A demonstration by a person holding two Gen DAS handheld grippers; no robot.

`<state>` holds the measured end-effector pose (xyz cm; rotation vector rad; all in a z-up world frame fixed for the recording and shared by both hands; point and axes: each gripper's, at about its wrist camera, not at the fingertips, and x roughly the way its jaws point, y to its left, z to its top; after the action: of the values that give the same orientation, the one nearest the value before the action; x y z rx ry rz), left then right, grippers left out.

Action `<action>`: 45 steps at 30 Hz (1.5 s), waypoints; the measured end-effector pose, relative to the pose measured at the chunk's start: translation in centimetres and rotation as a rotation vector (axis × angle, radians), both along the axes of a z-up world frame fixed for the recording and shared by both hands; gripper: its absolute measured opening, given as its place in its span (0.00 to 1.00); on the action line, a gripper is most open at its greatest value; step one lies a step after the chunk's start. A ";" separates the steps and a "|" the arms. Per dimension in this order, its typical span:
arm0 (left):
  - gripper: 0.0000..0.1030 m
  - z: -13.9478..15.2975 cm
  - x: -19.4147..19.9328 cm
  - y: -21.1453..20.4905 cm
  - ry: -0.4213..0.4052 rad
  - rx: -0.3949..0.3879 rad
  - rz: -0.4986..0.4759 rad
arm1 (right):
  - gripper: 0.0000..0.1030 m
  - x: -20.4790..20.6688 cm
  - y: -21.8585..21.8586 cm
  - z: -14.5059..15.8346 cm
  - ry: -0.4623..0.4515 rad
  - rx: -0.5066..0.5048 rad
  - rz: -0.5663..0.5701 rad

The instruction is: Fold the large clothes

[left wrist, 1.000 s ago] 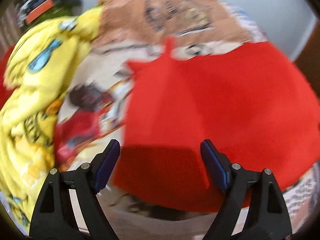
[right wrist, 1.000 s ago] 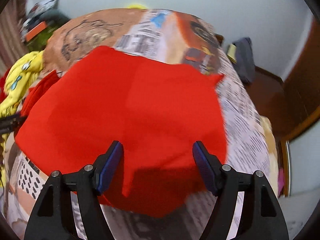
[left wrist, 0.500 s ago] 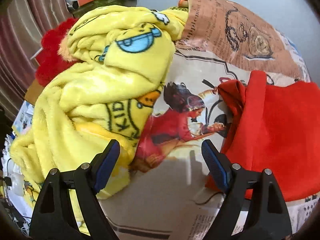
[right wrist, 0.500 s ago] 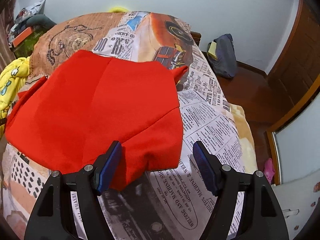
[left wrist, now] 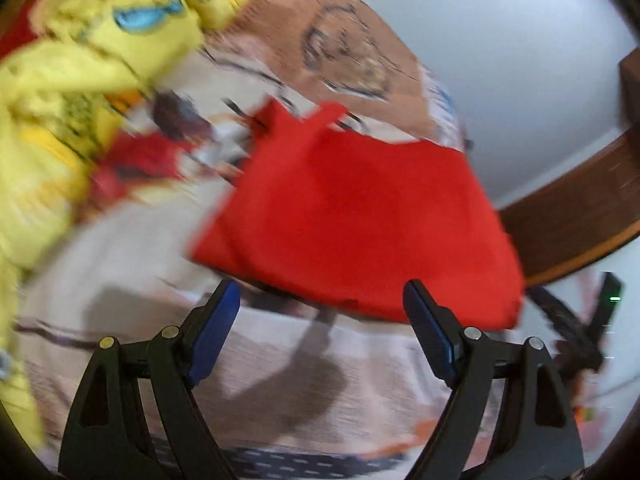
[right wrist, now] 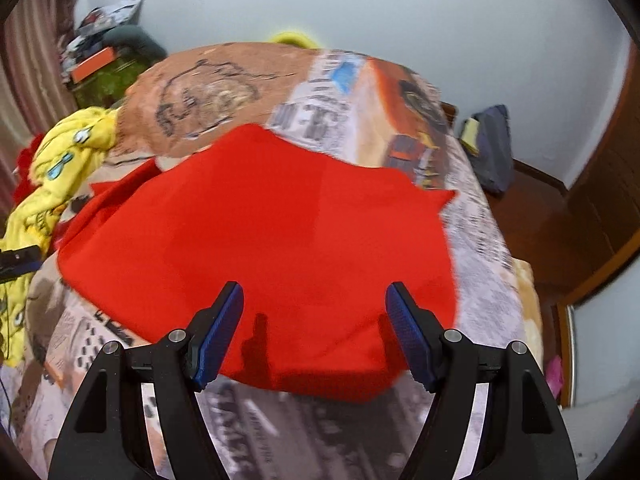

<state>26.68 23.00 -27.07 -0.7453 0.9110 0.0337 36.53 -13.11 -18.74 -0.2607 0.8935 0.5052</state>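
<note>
Nearest the viewer, the right claw [right wrist: 314, 330] hangs with its blue-padded jaws wide apart and empty, directly over the near hem of a red garment [right wrist: 260, 240]. The left claw [left wrist: 320, 332] is equally spread and empty, but sits just short of the same garment [left wrist: 360, 220], over bare bedspread [left wrist: 140, 280], so the right hand looks nearer to a grip. The garment lies flat and partly folded on the bed, directly ahead of both claws. Its long axis seems to run across the bed, left to right, with a pointed corner toward the right edge. Farther left lies a crumpled yellow blanket [right wrist: 64, 164]; beyond, a pale wall.
</note>
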 end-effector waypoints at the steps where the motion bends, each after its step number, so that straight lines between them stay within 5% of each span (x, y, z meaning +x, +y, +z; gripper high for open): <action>1: 0.81 -0.3 0.3 -0.2 -0.006 -0.032 -0.006 | 0.68 -0.1 0.5 -0.3 0.000 -0.011 0.012; 11: 0.81 -3.8 3.3 -0.4 -0.061 -0.288 0.021 | 0.68 -0.7 3.1 -2.8 0.042 -0.070 0.086; 20: 0.70 -5.9 8.1 2.4 -0.034 -0.260 0.174 | 0.68 -0.7 3.4 -3.3 0.054 -0.059 0.087; 23: 0.59 -6.8 9.6 2.8 0.002 -0.257 0.203 | 0.68 -0.7 3.4 -3.2 0.059 -0.053 0.092; 25: 0.29 -7.2 10.1 3.4 0.012 -0.285 0.232 | 0.68 -0.7 3.5 -3.0 0.065 -0.051 0.096; 28: 0.13 -7.2 10.3 4.2 0.008 -0.324 0.249 | 0.68 -0.4 3.8 -2.2 0.056 -0.054 0.100; 38: 0.03 5.6 9.3 2.5 -0.222 -0.079 0.169 | 0.68 0.9 7.7 1.7 -0.003 0.018 0.164; 45: 0.03 12.2 9.1 -2.4 -0.329 0.077 0.068 | 0.68 0.5 12.7 -2.0 0.084 -0.042 0.250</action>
<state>35.82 20.56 -14.88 -0.6854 0.5682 0.0061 37.05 -0.36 -20.70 -0.3941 0.9592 0.7335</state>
